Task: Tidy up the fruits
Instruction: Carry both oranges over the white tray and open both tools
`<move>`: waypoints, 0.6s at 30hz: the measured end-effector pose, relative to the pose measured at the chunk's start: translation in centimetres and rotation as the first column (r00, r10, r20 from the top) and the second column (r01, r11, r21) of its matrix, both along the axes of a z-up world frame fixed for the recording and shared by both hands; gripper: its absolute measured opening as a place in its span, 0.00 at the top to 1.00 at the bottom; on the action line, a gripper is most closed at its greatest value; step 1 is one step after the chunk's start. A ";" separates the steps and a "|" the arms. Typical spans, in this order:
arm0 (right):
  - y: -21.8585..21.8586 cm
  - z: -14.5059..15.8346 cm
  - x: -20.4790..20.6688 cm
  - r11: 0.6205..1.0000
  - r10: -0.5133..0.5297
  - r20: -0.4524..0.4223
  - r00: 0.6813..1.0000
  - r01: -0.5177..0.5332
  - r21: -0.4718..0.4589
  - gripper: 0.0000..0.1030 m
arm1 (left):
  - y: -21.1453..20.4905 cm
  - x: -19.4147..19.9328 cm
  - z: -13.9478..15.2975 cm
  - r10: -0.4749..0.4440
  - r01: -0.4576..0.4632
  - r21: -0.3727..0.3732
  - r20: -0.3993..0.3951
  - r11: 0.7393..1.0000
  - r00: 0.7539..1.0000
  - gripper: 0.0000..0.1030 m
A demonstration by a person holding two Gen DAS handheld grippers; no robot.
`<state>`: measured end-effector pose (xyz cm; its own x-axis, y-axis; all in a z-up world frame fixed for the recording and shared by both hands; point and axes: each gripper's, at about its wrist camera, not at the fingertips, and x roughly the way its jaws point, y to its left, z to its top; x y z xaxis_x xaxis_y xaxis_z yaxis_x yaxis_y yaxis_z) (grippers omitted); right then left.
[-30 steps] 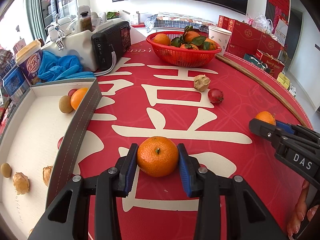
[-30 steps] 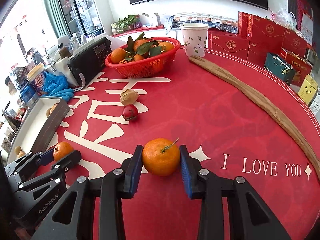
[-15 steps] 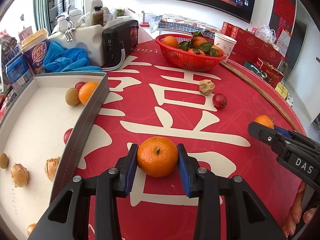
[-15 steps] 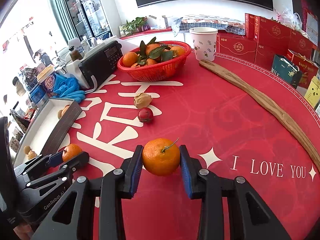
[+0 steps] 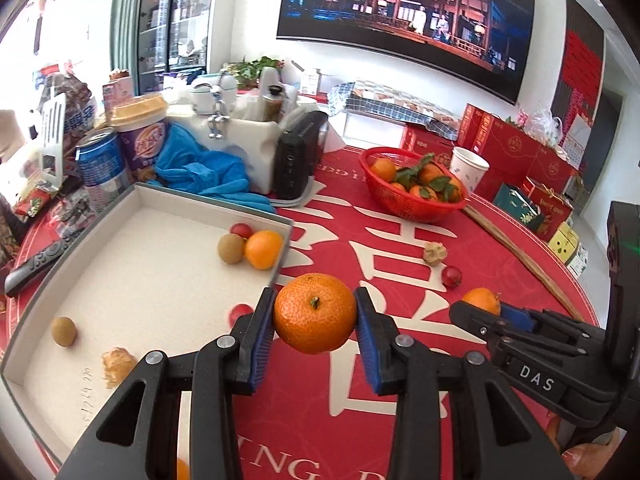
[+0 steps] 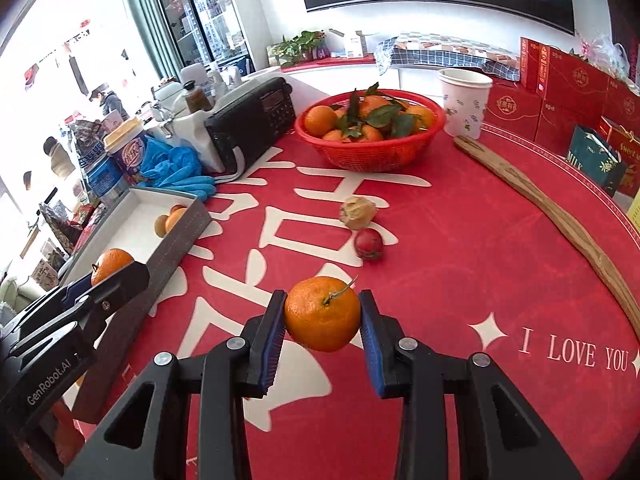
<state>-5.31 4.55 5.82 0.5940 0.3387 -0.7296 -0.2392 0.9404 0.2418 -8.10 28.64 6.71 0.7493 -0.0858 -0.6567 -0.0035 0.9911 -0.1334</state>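
My left gripper (image 5: 315, 316) is shut on a tangerine (image 5: 315, 313), held in the air right over the near wall of the shallow white box (image 5: 132, 280). My right gripper (image 6: 322, 316) is shut on a second tangerine with a stalk (image 6: 322, 313), lifted above the red tablecloth. Each gripper shows in the other's view, the right one (image 5: 476, 308) at the right, the left one (image 6: 116, 276) at the left beside the box (image 6: 180, 240). Inside the box lie an orange (image 5: 263, 249), a kiwi (image 5: 231, 249), small red fruits and husked fruits. A husked fruit (image 6: 357, 212) and a red fruit (image 6: 368, 243) lie on the cloth.
A red basket (image 6: 370, 152) of leafy tangerines stands at the back, a paper cup (image 6: 464, 108) beside it. A black radio (image 6: 252, 120), blue gloves (image 5: 204, 172), a can and a tub crowd the back left. A long wooden stick (image 6: 552, 208) lies along the right. A remote (image 5: 36, 260) lies left of the box.
Both grippers have lifted their tangerines off the cloth. The left one has swung left to the box's edge; the right one has followed leftward.
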 end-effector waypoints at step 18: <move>16.3 3.3 1.5 0.961 0.274 -0.020 0.962 -0.274 -0.025 0.64 | 13.4 0.2 -1.1 0.334 -0.337 -0.045 -0.070 0.940 0.940 0.60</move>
<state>-3.77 20.83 9.13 0.4694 0.4673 -0.7492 -0.4852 0.8454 0.2233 -7.85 41.99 5.57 0.7000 0.1261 -0.7029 -0.3444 0.9219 -0.1776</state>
